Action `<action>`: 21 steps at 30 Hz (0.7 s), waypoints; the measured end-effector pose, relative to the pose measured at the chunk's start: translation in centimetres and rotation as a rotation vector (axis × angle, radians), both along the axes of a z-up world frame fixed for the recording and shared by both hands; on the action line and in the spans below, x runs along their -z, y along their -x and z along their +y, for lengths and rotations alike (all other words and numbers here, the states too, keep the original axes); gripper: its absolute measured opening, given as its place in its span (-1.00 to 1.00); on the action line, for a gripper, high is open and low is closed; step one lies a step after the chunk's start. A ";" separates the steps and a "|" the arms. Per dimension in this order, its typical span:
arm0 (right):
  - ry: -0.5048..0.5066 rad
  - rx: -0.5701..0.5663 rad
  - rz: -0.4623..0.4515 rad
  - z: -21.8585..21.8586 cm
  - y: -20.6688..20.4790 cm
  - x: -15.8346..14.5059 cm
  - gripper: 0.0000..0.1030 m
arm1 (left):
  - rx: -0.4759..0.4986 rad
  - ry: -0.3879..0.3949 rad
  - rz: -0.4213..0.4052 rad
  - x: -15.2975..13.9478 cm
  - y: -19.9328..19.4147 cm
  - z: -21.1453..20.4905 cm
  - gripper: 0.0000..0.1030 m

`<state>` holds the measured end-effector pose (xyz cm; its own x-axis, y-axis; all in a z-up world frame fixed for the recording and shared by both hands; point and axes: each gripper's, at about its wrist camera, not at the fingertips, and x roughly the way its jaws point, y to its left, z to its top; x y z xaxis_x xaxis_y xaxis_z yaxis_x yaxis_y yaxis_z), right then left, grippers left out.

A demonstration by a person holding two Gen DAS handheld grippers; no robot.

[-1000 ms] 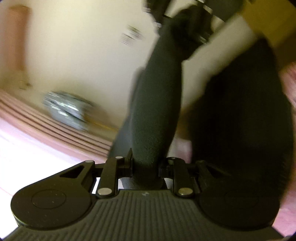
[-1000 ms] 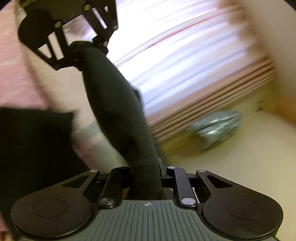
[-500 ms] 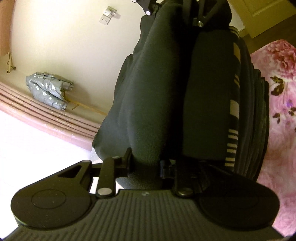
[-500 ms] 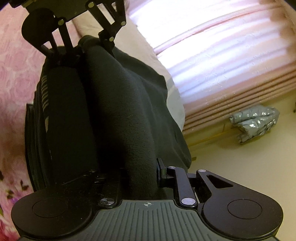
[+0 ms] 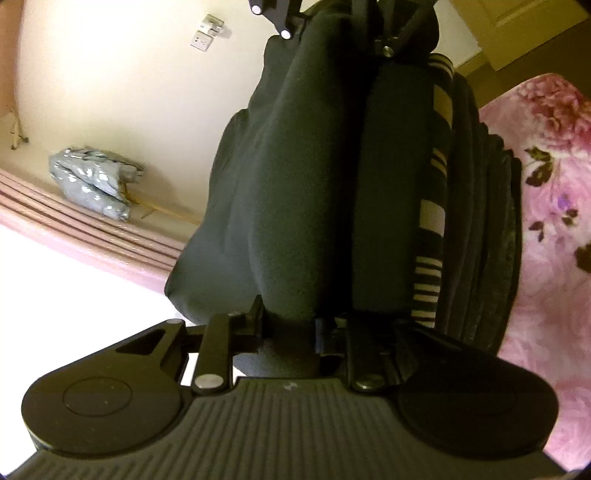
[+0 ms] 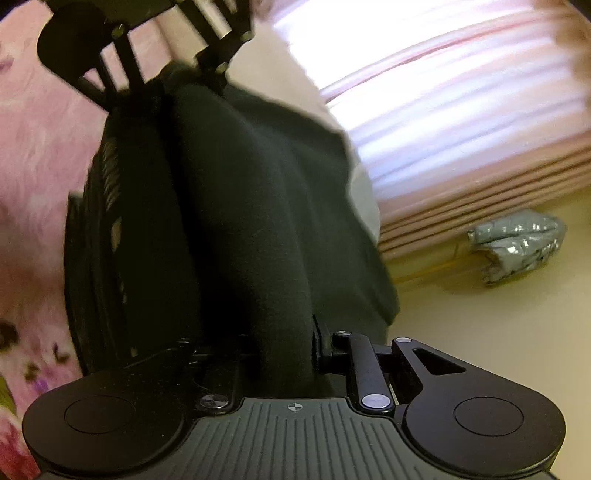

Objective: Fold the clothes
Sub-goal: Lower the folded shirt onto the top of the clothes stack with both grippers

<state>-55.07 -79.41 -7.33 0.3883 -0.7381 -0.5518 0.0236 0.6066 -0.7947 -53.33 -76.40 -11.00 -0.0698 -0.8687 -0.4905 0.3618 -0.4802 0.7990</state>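
Observation:
A dark fleece garment (image 5: 295, 184) is stretched between my two grippers. My left gripper (image 5: 290, 321) grips one end, its jaws closing a little on the cloth. My right gripper (image 6: 284, 343) is shut on the other end. Each gripper shows at the top of the other's view: the right gripper (image 5: 336, 40), the left gripper (image 6: 166, 74). The garment hangs down beside a stack of folded dark clothes (image 5: 480, 221) that includes a striped piece (image 5: 430, 218). The stack rests on a pink flowered blanket (image 5: 554, 184). Whether the garment touches the stack I cannot tell.
A silver wrapped bundle (image 5: 92, 181) lies on the floor by the foot of a pink curtain (image 6: 461, 129). A wall socket (image 5: 207, 33) sits on the cream wall. A door (image 5: 517, 22) shows at the upper right.
Both grippers have come down with the garment. It was a narrow band hanging in the air; now it spreads wider beside the folded stack on the blanket.

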 end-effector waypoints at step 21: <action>0.063 0.050 0.031 1.4 -0.3 0.9 -0.66 | -0.030 -0.029 -0.010 -0.5 -0.2 1.4 -0.60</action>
